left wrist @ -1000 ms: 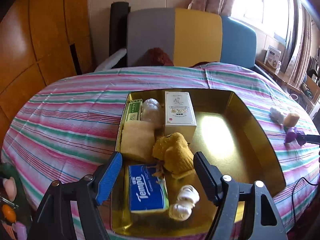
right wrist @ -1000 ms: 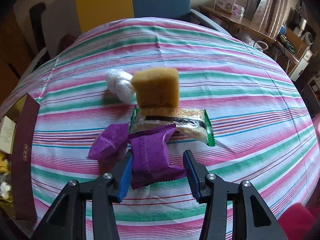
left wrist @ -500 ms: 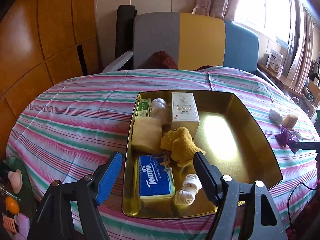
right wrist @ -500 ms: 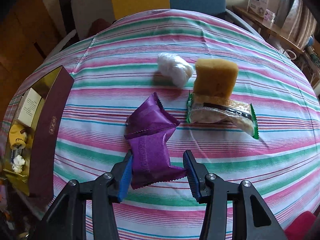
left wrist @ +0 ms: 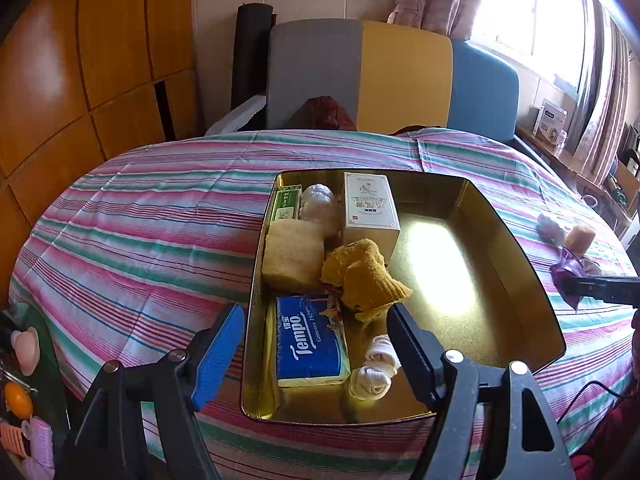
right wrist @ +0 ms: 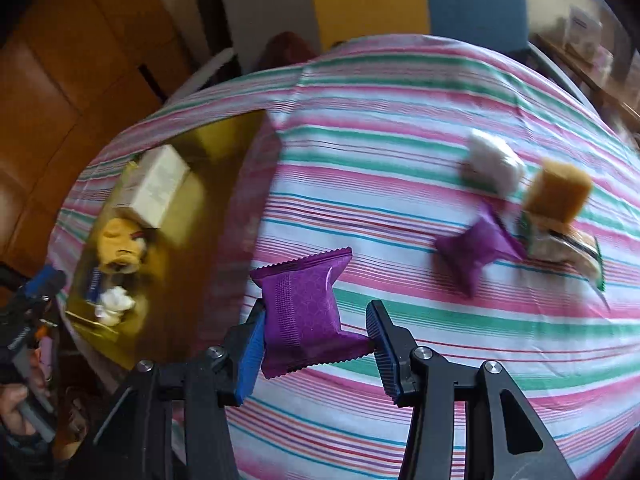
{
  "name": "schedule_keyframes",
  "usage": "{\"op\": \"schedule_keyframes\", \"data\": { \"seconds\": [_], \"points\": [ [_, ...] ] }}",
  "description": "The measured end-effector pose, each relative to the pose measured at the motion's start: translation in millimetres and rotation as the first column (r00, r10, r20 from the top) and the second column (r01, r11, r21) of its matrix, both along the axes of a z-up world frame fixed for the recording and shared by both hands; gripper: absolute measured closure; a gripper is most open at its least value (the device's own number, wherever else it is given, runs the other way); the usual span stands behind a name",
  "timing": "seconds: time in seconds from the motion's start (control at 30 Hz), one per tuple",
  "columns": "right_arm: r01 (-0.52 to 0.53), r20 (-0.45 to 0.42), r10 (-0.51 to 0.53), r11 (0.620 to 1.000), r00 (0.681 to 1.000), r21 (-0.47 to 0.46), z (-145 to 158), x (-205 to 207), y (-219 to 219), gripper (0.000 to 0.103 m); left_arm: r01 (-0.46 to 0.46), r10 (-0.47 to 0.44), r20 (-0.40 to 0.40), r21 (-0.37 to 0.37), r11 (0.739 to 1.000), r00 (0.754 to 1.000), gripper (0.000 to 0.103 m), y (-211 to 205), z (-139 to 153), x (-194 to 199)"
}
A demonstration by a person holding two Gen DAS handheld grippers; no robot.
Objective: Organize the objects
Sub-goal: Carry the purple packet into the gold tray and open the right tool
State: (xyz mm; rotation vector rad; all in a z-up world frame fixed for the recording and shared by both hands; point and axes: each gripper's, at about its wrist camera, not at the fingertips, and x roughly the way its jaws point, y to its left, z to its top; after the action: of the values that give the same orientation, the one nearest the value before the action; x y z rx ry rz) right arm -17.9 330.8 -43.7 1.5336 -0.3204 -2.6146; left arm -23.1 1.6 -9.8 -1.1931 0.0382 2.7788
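Note:
My right gripper [right wrist: 316, 320] is shut on a purple snack packet [right wrist: 304, 312], held above the striped cloth just right of the gold tray [right wrist: 192, 208]. A second purple packet [right wrist: 476, 248], a brown sponge [right wrist: 556, 192], a white bundle [right wrist: 492, 160] and a green-edged snack bag [right wrist: 568, 248] lie farther right. My left gripper [left wrist: 316, 332] hangs open over the near end of the gold tray [left wrist: 516, 280]. The tray's left half holds a Tempo tissue pack [left wrist: 310, 340], a white box [left wrist: 370, 208], a yellow cloth [left wrist: 364, 276], a sponge [left wrist: 292, 256] and white socks [left wrist: 378, 368]; its right half is bare.
A grey, yellow and blue sofa [left wrist: 400, 76] stands behind the round table, with wooden wall panels [left wrist: 80, 60] to the left. Small pink and orange items [left wrist: 24, 344] lie low at the left. A black cable [left wrist: 588, 392] runs over the table's right edge. A hand [right wrist: 16, 404] holds the left gripper.
My right gripper has lifted the purple packet and swung left toward the tray, rolling as it went; the other loose items now lie to its right. The left gripper has hardly moved.

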Motion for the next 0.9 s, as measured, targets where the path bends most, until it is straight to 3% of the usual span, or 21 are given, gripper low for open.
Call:
{"op": "schedule_keyframes", "data": {
  "seconds": [0.23,0.53,0.67,0.9],
  "points": [
    [-0.144,-0.040,0.143,0.989,0.989,-0.024,15,-20,-82,0.054,-0.042,0.042,0.007,0.019,0.999,0.999,0.028,-15,0,-2],
    [-0.225,0.065,0.226,0.974,0.972,-0.025,-21,-40,-161,0.053,-0.100,0.099,0.036,0.049,0.994,0.994,0.028,-39,-4,-3],
    [-0.258,0.114,0.266,0.963,0.957,-0.081,-41,-41,-183,0.052,-0.102,0.100,0.041,0.055,0.993,0.994,0.028,-42,-6,-4],
    [-0.272,0.090,0.283,0.956,0.955,-0.113,-42,-37,-186,0.049,-0.082,0.080,0.043,0.047,0.996,0.996,0.028,-35,-8,-3]
  ]
}}
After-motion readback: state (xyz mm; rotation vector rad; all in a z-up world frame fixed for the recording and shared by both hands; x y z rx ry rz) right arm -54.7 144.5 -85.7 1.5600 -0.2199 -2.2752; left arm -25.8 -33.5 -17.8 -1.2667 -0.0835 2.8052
